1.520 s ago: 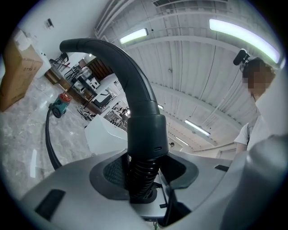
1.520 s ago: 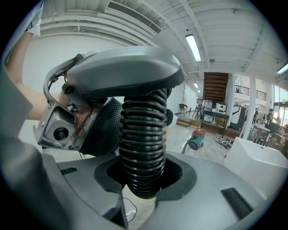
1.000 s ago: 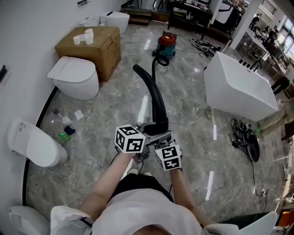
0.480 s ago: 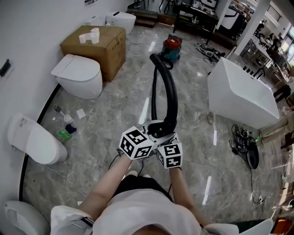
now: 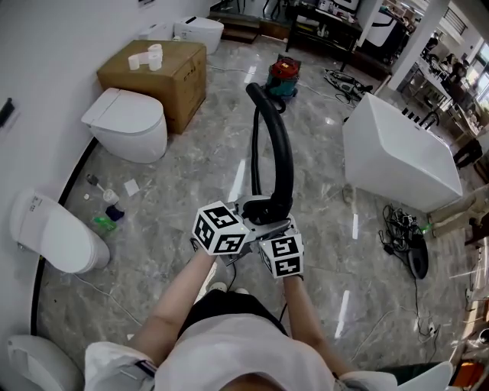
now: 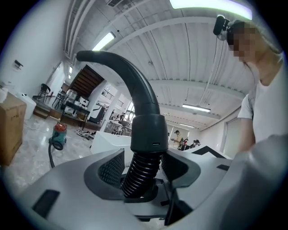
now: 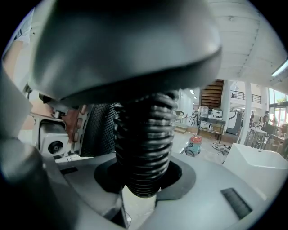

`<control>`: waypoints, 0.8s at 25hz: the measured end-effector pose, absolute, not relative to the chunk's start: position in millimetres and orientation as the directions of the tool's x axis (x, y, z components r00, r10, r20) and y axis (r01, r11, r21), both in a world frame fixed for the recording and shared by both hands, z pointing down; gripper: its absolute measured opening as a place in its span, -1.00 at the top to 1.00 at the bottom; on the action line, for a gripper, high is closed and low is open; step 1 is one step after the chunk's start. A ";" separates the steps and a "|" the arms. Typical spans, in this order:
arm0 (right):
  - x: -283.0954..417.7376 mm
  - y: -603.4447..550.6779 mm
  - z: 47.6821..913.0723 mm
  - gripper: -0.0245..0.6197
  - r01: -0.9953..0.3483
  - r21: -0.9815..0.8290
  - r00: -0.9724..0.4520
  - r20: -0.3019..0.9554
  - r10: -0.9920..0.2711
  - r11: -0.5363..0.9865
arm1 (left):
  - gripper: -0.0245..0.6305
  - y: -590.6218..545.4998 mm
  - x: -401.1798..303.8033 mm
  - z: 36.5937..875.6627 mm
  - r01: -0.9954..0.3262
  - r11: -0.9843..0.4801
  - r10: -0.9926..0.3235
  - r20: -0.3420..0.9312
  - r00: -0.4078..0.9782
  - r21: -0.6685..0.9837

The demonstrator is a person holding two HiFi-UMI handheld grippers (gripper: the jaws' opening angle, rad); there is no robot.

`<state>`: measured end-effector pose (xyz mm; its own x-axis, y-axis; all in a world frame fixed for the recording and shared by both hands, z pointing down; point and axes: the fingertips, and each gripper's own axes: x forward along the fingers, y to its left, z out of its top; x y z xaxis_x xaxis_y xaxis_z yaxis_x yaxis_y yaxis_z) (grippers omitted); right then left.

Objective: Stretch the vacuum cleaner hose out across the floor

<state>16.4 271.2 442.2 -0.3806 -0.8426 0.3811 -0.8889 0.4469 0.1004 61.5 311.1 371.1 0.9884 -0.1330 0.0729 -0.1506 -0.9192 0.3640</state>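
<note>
Right tool [image 7: 141,175] pinches the hose [image 5: 281,153]; left tool [image 6: 141,173] has just been easing its jaws apart, slack around it. Vacuum [image 5: 283,76] at twelve o'clock; box [image 5: 164,84] at eleven, rolls [image 5: 149,57] on top.

This looks like a bathroom-fittings showroom or warehouse hall rather than a home: several white toilets [image 5: 126,126] stand loose on a glossy marble-patterned floor [image 5: 187,172], near a freestanding white bathtub [image 5: 397,153] and a cardboard box [image 5: 160,76] with paper rolls [image 5: 150,57] on top. The far end holds dark worktops [image 5: 321,23] crowded with gear and a staircase [image 6: 87,81]. Strip lights [image 6: 104,41] run across a high ceiling, and a red vacuum cleaner [image 5: 284,76] and tangled cables [image 5: 403,229] sit on the floor.
</note>
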 end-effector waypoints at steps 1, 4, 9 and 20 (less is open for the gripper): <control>16.9 270.8 441.4 0.47 -0.886 0.107 -0.383 0.380 -0.842 0.452 | 0.20 311.6 62.2 370.8 -0.127 -0.918 -0.107 0.072 0.992 0.375; 19.7 267.8 435.6 0.47 -0.879 0.125 -0.389 0.369 -0.844 0.459 | 0.12 309.8 65.2 367.6 -0.073 -0.913 -0.049 0.070 0.996 0.401; 19.3 266.3 428.0 0.47 -0.872 0.123 -0.407 0.353 -0.842 0.473 | -0.07 307.4 65.0 364.0 -0.055 -0.910 -0.028 0.071 0.997 0.411; 91.8 247.8 398.4 0.47 -0.918 -0.219 -0.375 0.207 -0.904 0.331 | -0.07 292.4 27.1 374.8 -0.055 -0.868 -0.057 0.010 0.998 0.493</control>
<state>91.8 247.8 398.4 -0.3750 -0.9037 0.2068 -0.9179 0.3308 -0.2191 27.1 292.4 374.8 0.9983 -0.0572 0.0101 -0.0548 -0.8685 0.4927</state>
